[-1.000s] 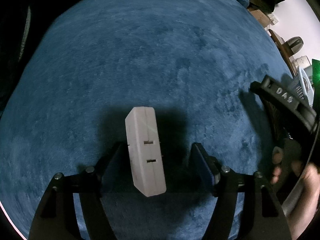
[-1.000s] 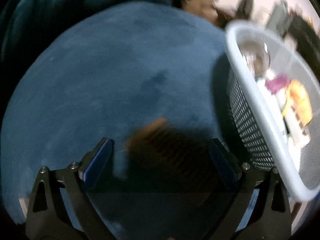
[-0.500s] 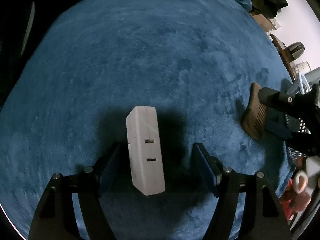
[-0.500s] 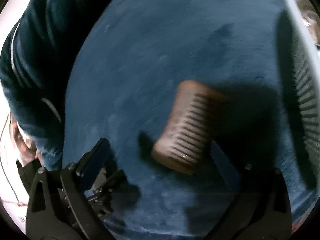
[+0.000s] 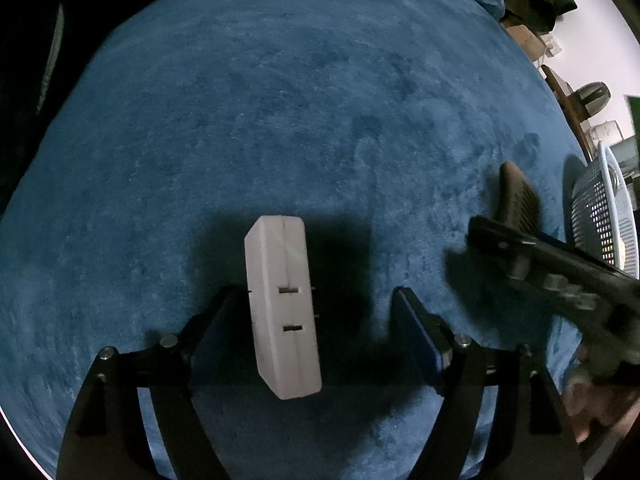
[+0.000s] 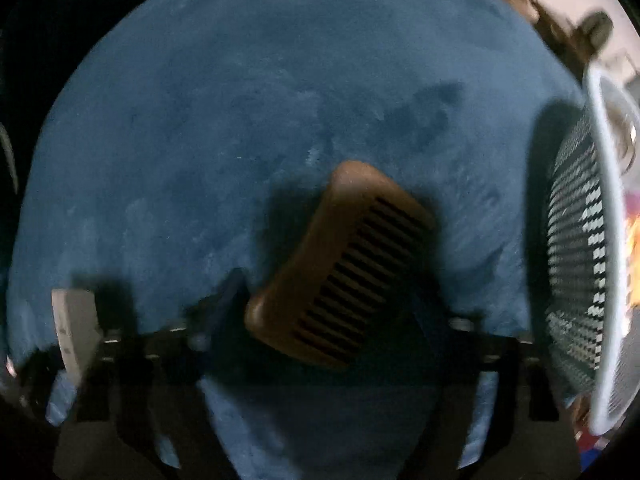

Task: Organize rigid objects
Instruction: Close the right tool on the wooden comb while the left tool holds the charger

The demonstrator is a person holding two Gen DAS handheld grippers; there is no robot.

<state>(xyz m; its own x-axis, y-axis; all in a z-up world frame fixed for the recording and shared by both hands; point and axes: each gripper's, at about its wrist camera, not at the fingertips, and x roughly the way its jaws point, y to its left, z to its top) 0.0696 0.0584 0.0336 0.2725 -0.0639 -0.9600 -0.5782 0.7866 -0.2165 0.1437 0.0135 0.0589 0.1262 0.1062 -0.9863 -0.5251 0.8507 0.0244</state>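
Both tongs point down over the blue plush surface (image 5: pixel 280 120), one item between each pair.

Left tongs (image 5: pixel 320 320): opening, white plug adapter (image 5: pixel 282 308) between them, right pad clear of it. Right tongs (image 6: pixel 324 312): closing around the wooden comb (image 6: pixel 340 264); contact unclear. White mesh basket (image 6: pixel 576 240) stands just right of the comb; open plush ahead.

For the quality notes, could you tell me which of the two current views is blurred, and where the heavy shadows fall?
Right wrist view: motion-blurred, wooden comb soft, shadow around it. Left wrist view: sharp, white block casting dark shadow to its right; only right gripper smeared.
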